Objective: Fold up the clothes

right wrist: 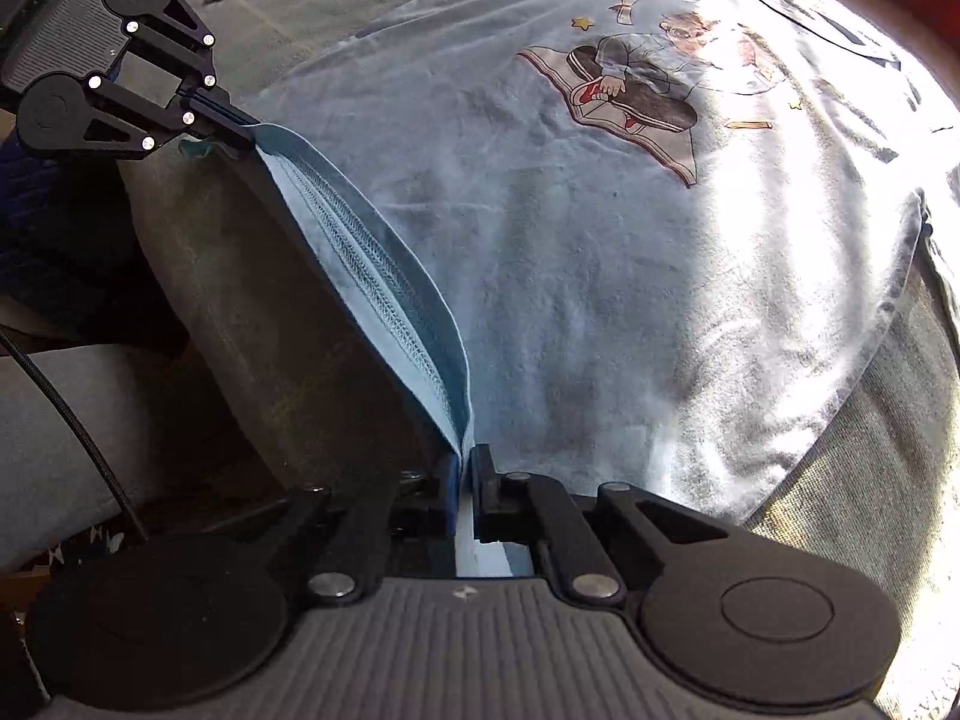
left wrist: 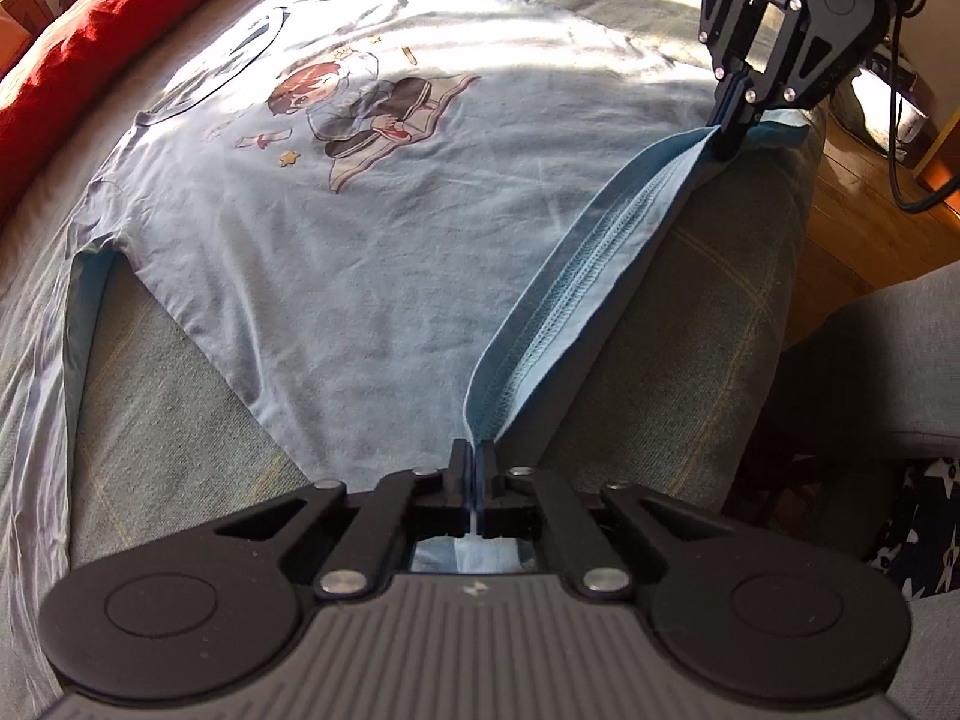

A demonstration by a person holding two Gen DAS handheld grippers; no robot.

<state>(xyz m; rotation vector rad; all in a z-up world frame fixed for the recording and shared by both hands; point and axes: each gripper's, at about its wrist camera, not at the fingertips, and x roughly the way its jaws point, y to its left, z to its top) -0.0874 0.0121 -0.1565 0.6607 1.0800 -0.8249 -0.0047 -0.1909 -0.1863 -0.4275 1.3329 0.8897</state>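
While the shirt lies spread print-up on the bed, its hem is lifted taut between both grippers, each clamped shut on one hem corner: left gripper, right gripper. Collar and print lie beyond the hem; a red blanket borders the collar end. Nothing lies on the shirt between hem and collar.

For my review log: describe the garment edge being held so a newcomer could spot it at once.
A light blue T-shirt with a cartoon print lies flat on the grey bed. Its bottom hem is lifted, stretched taut between the left gripper and right gripper, showing zigzag stitching underneath.
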